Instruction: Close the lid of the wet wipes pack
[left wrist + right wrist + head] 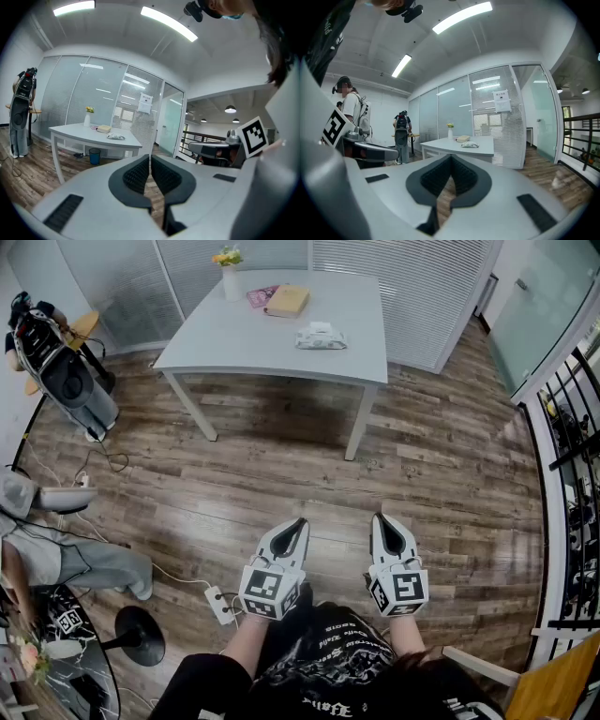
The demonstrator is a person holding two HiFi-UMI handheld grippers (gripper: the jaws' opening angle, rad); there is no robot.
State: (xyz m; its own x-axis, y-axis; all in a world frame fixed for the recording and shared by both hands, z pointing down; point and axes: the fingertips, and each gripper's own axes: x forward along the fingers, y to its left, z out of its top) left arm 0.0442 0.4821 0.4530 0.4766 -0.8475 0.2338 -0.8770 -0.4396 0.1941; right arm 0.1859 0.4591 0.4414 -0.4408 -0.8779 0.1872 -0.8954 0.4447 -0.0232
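Observation:
The wet wipes pack lies on the far white table, near its right front edge; its lid state is too small to tell. It also shows small in the left gripper view as the pack and in the right gripper view as the pack. My left gripper and right gripper hover side by side over the wooden floor, far short of the table. Both are shut with nothing between the pads, tips pointing toward the table.
On the table stand a vase with flowers, a book and a pink item. A seated person and a power strip are at the left; a railing runs along the right. A blue bin sits under the table.

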